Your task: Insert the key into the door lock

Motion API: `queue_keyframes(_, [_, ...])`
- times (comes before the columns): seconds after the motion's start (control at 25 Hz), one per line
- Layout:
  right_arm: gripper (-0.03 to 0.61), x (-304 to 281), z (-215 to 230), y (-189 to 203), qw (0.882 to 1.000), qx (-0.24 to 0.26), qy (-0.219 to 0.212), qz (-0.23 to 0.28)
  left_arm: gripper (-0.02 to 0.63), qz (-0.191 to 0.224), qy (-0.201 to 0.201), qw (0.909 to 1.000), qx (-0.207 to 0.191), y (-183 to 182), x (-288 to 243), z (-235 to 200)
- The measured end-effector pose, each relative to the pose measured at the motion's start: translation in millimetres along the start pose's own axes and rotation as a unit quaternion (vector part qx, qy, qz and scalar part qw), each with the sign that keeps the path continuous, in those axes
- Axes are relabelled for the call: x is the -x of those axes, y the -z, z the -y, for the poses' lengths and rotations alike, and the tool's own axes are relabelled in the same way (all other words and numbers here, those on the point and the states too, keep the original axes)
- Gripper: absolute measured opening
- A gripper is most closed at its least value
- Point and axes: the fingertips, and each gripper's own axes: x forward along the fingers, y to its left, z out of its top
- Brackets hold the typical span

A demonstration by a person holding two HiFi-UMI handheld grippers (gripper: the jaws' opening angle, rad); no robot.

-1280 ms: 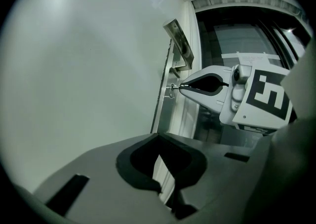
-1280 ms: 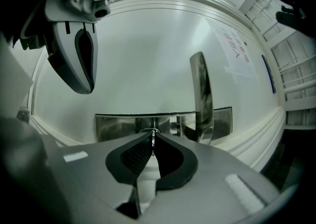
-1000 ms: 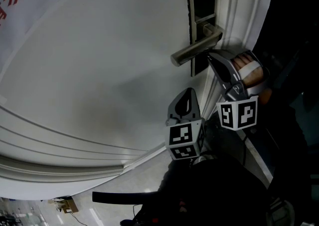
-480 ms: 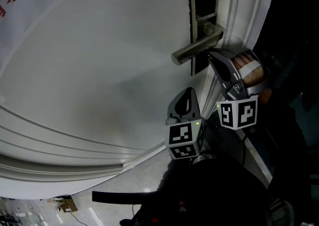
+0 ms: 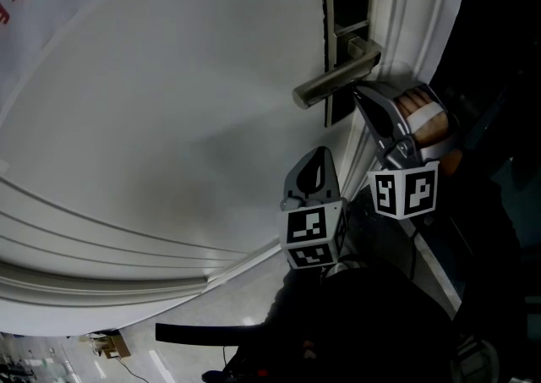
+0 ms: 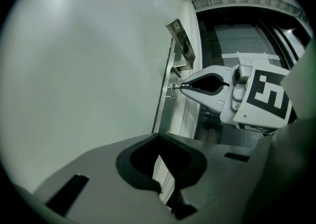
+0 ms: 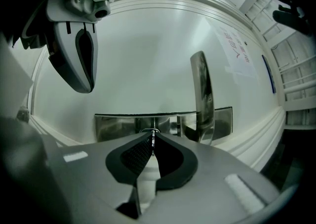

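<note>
The right gripper [image 7: 153, 136] is clamping a thin metal key [image 7: 153, 141] edge-on between its jaws, and its own view is showing the key's tip right at the shiny lock plate [image 7: 118, 125], just beside the handle [image 7: 203, 94]. How far the key is sitting in the lock cannot be told.

The head view is hiding the key. There the right gripper [image 5: 359, 95] is pointing up under the handle [image 5: 334, 81] on the white door [image 5: 169, 119], with a hand [image 5: 424, 115] wrapping its grip.

The left gripper [image 6: 158, 136] is hanging just below, near the door, with its jaws together and nothing between them. Its view is catching the scene from the side: the right gripper [image 6: 207, 87] is reaching across to the door's edge, and the key [image 6: 174, 87] is showing as a small glint at its tip, against the plate. In the head view the left gripper [image 5: 319, 157] is sitting just beside the right one, apart from the handle.
</note>
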Motion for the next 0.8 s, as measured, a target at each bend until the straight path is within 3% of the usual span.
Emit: queue_keyframes(0.8, [0.014,-0.5,0.6,0.3,1.000,0.002,-0.003,-0.004,0.002,0.000,0.008,1.0000,-0.001,-0.7,-1.0,1.5])
